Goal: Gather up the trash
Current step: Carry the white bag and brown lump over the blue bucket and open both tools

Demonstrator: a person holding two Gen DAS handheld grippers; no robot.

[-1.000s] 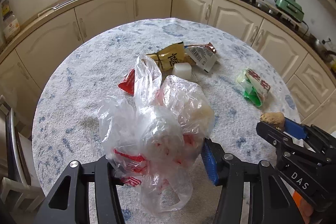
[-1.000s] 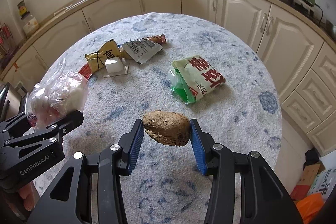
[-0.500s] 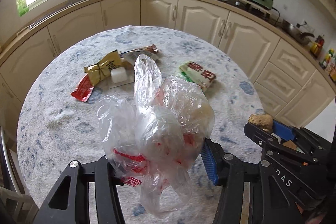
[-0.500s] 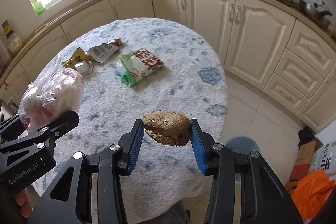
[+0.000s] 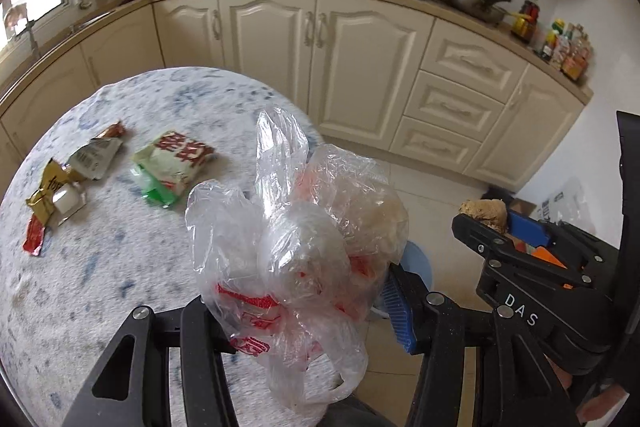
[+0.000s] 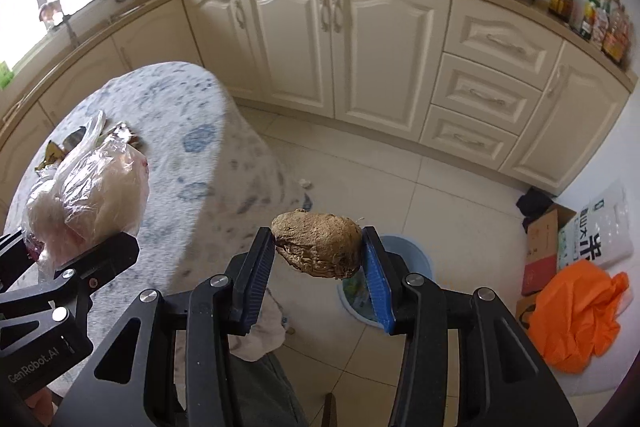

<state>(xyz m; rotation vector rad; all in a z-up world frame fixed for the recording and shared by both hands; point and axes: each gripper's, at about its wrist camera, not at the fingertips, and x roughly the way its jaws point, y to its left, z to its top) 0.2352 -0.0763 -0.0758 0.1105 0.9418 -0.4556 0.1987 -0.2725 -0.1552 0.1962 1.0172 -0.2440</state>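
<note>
Right gripper (image 6: pixel 320 267) is clamping a brown, rough lump (image 6: pixel 318 249) between its blue pads (image 6: pixel 376 283), carrying it in the air over the tiled floor. Just beyond and below it, a blue bin (image 6: pixel 416 255) is sitting on the tiles, partly hidden by the lump. Left gripper (image 5: pixel 304 307) is gripping a crumpled clear plastic bag (image 5: pixel 296 239) with red print, bunched up and spilling out over the jaws, hanging at the edge of the round table (image 5: pixel 100 267). Farther back on that table, a green-and-white packet (image 5: pixel 172 163), a grey wrapper (image 5: pixel 94 157), a gold wrapper (image 5: pixel 50 193) and a red sachet (image 5: pixel 34 237) are lying loose. Cream cabinets (image 6: pixel 340 39) are curving behind.
</note>
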